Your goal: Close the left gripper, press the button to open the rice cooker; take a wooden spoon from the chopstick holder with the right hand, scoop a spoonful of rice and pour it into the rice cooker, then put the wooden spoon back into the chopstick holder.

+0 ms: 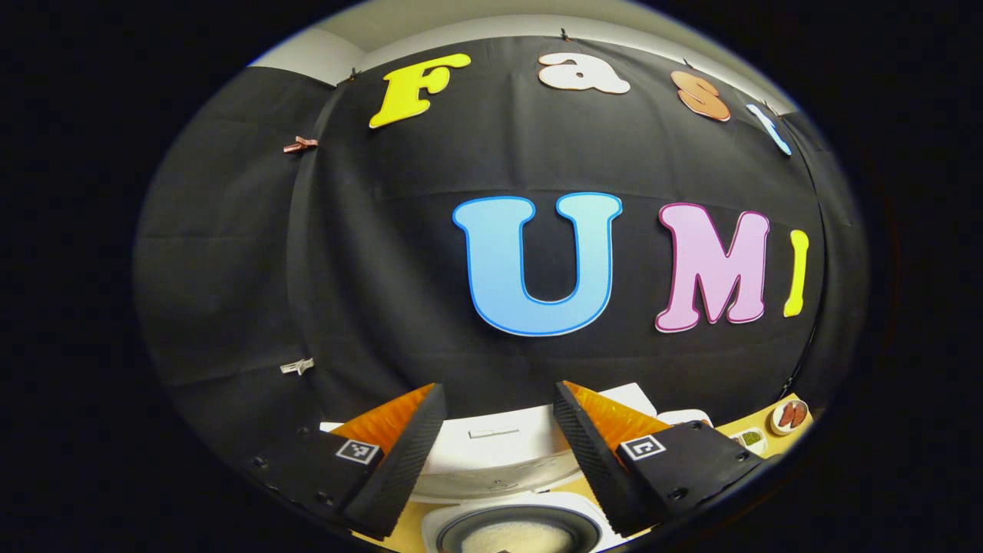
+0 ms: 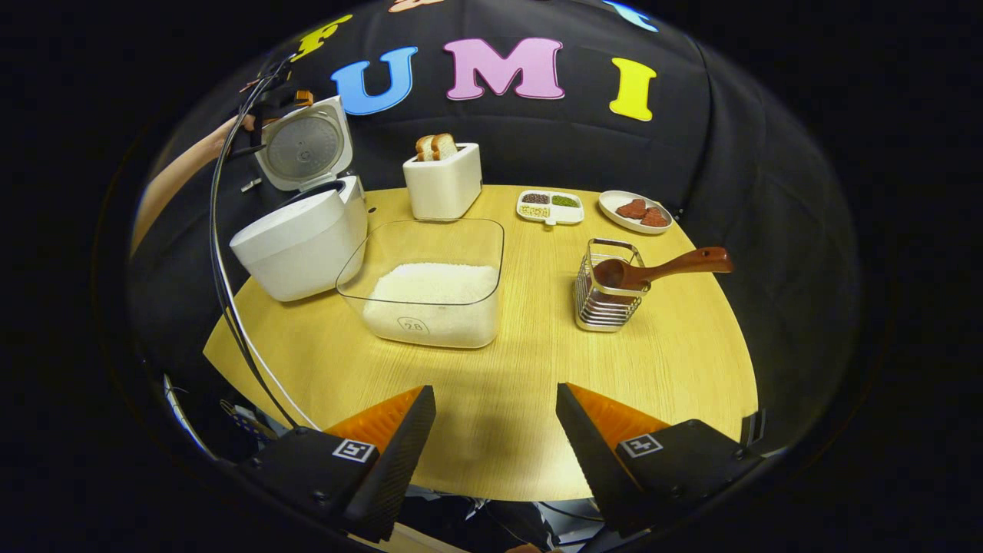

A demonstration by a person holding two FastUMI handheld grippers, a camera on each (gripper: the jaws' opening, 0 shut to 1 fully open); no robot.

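Wooden spoon [image 2: 653, 270] in wire chopstick holder [image 2: 607, 296], glossy rice cooker [image 2: 303, 230]

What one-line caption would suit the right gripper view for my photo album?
Open right gripper above a table: rice cooker lid up, rice container, wooden spoon resting in chopstick holder.

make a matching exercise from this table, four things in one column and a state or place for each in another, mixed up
Things:
1. rice cooker
2. wooden spoon
3. clear container
4. toaster

States or places:
A. holds two slices of bread
B. lid up
C. partly filled with white rice
D. bowl end in the wire chopstick holder, handle sticking out to the side

Pairs: 1-B, 2-D, 3-C, 4-A
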